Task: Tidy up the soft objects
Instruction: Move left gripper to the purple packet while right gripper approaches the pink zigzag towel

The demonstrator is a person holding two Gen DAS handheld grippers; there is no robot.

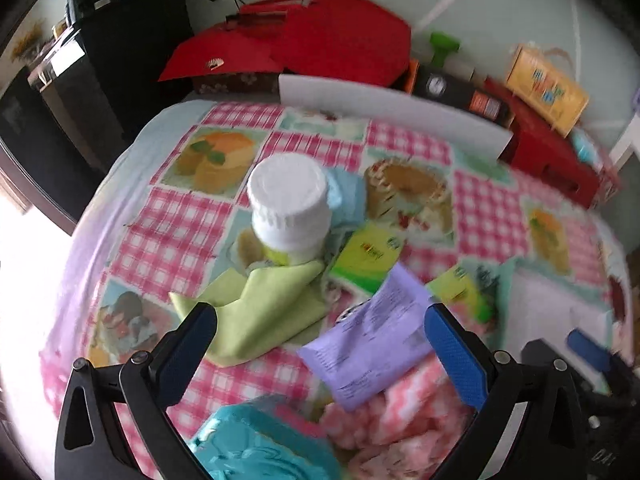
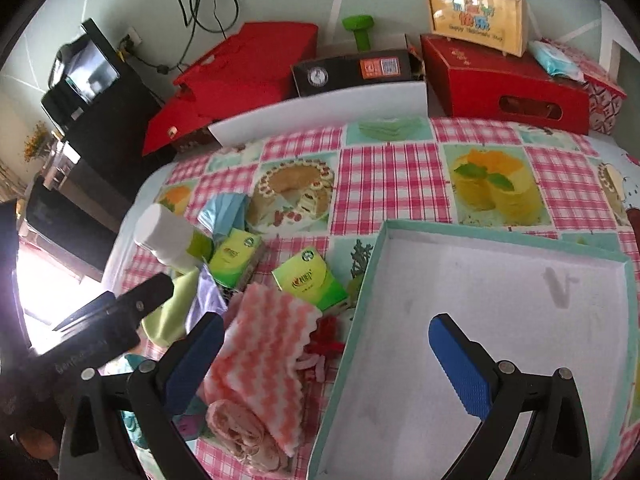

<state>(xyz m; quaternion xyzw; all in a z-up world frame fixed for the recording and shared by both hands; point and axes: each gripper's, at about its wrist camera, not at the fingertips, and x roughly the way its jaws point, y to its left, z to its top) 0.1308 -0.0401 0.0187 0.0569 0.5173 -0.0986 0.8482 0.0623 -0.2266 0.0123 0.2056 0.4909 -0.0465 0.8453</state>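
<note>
Both the left gripper (image 1: 320, 344) and the right gripper (image 2: 326, 354) are held wide open and empty over the checked tablecloth (image 2: 388, 176), where the pink wavy cloth (image 2: 264, 344), green cloth (image 1: 260, 312) and purple packet (image 1: 368, 352) are heaped beside the tray (image 2: 480, 240), partly overlapped and blurred.

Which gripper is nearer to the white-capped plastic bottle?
Left. The left gripper hangs open just short of the white-capped plastic bottle, over the green cloth. The right gripper, also open, sits farther off by the mint-rimmed box.
</note>
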